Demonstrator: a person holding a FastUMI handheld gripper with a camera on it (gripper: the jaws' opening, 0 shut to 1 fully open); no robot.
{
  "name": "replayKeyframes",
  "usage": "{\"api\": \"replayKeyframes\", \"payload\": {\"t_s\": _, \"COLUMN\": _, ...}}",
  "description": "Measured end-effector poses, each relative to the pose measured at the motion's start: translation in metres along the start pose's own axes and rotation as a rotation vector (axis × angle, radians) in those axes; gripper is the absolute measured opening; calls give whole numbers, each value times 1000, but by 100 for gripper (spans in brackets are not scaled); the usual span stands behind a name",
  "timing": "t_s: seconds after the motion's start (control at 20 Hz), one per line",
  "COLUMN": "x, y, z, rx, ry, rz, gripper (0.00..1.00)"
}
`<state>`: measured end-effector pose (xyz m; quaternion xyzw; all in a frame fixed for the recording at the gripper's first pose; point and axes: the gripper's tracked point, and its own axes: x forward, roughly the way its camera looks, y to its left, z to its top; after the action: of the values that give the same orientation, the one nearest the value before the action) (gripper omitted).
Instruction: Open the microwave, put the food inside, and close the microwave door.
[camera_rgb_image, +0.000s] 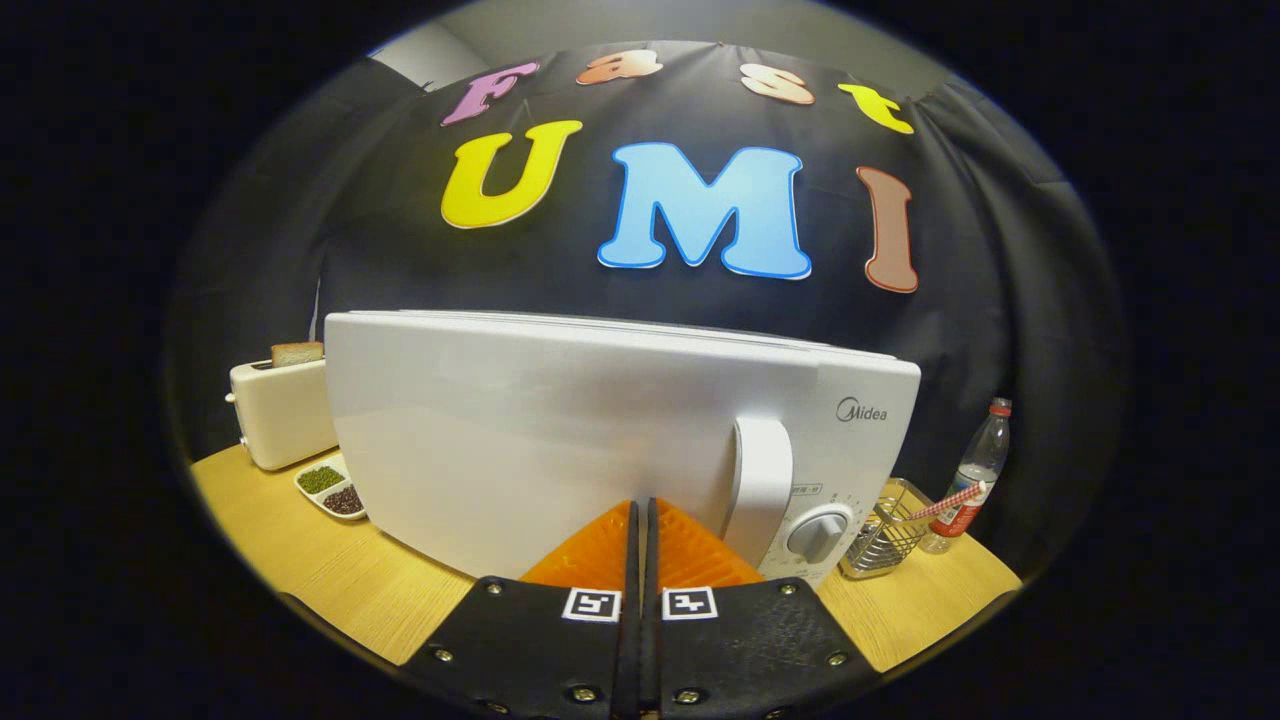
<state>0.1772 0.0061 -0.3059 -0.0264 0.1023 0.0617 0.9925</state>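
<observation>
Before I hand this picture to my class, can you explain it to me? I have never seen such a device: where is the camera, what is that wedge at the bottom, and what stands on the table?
The camera rides on a hand-held gripper, a two-finger tool that a person carries, and looks forward along its fingers. The wedge at the bottom is those two fingers, pressed together with nothing between them. Their tips are right up against the closed door of a white microwave, just beside its upright handle; a round dial sits below the handle. On one side of the microwave stand a toaster with a slice of bread in it and a small dish holding green and dark beans. On the other side are a wire basket and a plastic bottle. Everything rests on a wooden table.
</observation>
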Motion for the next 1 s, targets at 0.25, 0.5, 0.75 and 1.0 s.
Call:
{"api": "replayKeyframes", "payload": {"t_s": 0.25, "x": 2, "y": 1, "z": 2, "rx": 22, "ry": 59, "rz": 2, "gripper": 1}}
{"api": "replayKeyframes", "payload": {"t_s": 0.5, "x": -67, "y": 1, "z": 52, "rx": 18, "ry": -5, "rz": 33, "gripper": 1}}
{"api": "replayKeyframes", "payload": {"t_s": 0.75, "x": -150, "y": 7, "z": 115, "rx": 18, "ry": -103, "rz": 85, "gripper": 1}}
{"api": "replayKeyframes", "payload": {"t_s": 1.0, "x": -214, "y": -2, "z": 177, "rx": 30, "ry": -190, "rz": 67, "gripper": 3}}
